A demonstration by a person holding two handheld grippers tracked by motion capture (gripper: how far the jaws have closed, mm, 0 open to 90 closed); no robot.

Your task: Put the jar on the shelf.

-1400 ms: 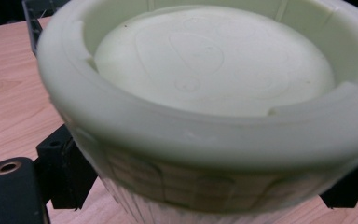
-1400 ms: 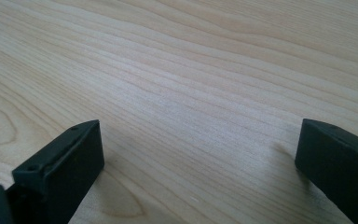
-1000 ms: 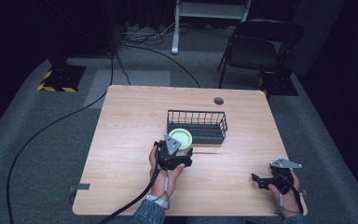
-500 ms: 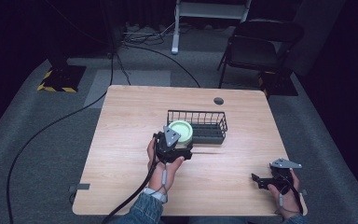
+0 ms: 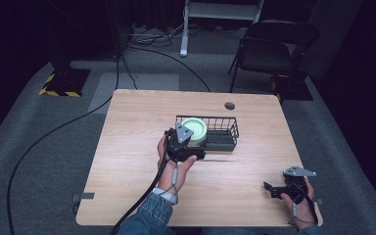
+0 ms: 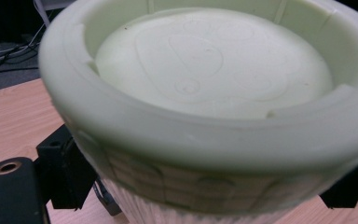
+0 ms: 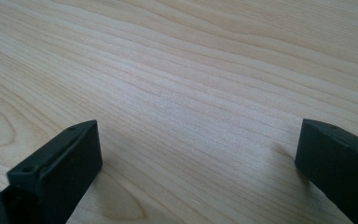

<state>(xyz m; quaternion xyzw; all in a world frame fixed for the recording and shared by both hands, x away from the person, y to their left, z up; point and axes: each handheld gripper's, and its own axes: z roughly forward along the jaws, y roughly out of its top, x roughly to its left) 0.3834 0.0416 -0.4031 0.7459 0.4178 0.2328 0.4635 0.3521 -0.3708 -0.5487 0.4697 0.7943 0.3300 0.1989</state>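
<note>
Now the left claw (image 5: pixel 192 138) grips the green cup (image 5: pixel 194 129) over the wire basket (image 5: pixel 225 133).

A folding chair (image 5: pixel 274 46) stands beyond the wooden table (image 5: pixel 127 122).

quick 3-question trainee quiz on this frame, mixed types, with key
1. True or false: the left tongs grip the pale green round plastic cup.
2. The black wire basket stands on: A) the dark chair, B) the light wooden table, C) the floor.
3. Fill in: the right tongs are ____ over bare wood.

Key: 1 true; 2 B; 3 open.
</note>
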